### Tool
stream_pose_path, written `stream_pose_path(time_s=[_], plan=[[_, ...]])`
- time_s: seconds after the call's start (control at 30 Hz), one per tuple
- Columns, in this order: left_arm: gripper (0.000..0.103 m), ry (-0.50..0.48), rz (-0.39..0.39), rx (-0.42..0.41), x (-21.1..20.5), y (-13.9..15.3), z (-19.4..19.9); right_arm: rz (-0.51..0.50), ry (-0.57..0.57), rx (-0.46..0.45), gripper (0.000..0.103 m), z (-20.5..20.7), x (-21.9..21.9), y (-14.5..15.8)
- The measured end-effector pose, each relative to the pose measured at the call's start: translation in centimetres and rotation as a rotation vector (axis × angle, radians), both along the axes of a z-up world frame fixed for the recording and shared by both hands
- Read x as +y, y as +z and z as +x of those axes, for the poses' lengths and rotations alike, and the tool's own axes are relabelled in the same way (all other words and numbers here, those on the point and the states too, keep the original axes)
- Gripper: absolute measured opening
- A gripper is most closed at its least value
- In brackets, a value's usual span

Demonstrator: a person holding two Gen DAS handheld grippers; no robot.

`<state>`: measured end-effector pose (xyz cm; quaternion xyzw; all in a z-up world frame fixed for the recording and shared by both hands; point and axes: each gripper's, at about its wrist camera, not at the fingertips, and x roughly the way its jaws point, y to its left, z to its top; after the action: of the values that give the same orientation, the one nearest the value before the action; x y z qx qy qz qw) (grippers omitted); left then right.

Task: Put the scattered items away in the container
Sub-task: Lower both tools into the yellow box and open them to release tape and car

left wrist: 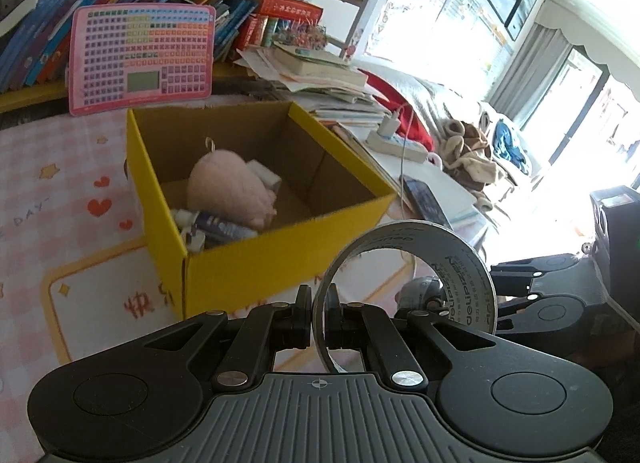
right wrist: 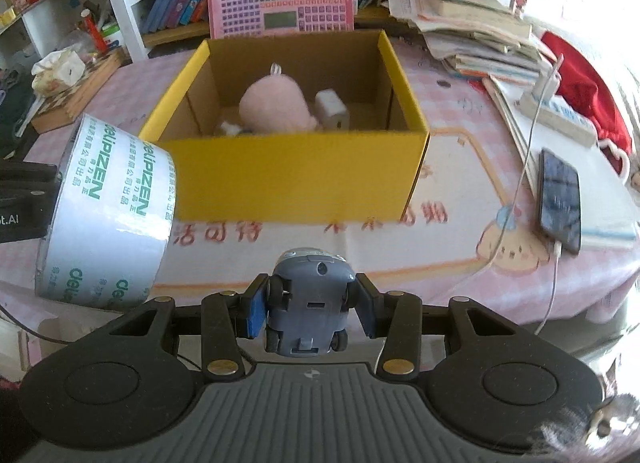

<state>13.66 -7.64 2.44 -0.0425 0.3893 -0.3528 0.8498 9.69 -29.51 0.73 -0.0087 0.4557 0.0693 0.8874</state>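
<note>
One yellow box (right wrist: 292,175), one tape roll (right wrist: 108,215), one toy car (right wrist: 308,303), one pink plush (right wrist: 276,107).

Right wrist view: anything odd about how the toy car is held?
Yes. The toy car sits between the right gripper fingers belly-up, wheels and chassis facing the camera, nose towards the yellow box. No damage shows.

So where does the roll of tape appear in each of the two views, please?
Left wrist view: the roll of tape is at lower centre-right, its wall pinched between the left tongs, in front of the yellow box.
Right wrist view: the same roll is at the left edge, low, printed side facing the camera.
Shared landmark: the yellow box with the pink plush toy inside.
</note>
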Motion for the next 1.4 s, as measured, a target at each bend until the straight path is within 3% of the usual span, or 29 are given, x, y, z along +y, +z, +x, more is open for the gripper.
stream_pose_path(time_s=[0.3, 0.53, 0.73, 1.1, 1.4], plan=[[0.005, 0.073, -0.017, -0.060, -1.7, 1.7, 3.6, -0.009, 0.081, -0.117, 0.042, 5.1, -2.3, 3.4], [0.005, 0.174, 0.027, -0.104, -1.9, 2.6, 6.5, -0.031, 0.168, -0.185, 0.041, 10.1, -3.2, 4.8], [0.005, 0.221, 0.134, -0.099, -2.9, 1.5, 9.3, -0.038, 0.260, -0.180, 0.041, 14.4, -2.6, 3.5], [0.005, 0.183, 0.336, -0.067, -5.8, -2.4, 11.7, -0.170, 0.462, -0.020, 0.041, 18.2, -0.7, -2.6], [0.006, 0.169, 0.393, -0.042, -7.0, -4.0, 11.9, -0.264, 0.564, -0.036, 0.041, 18.7, 0.0, -3.8]])
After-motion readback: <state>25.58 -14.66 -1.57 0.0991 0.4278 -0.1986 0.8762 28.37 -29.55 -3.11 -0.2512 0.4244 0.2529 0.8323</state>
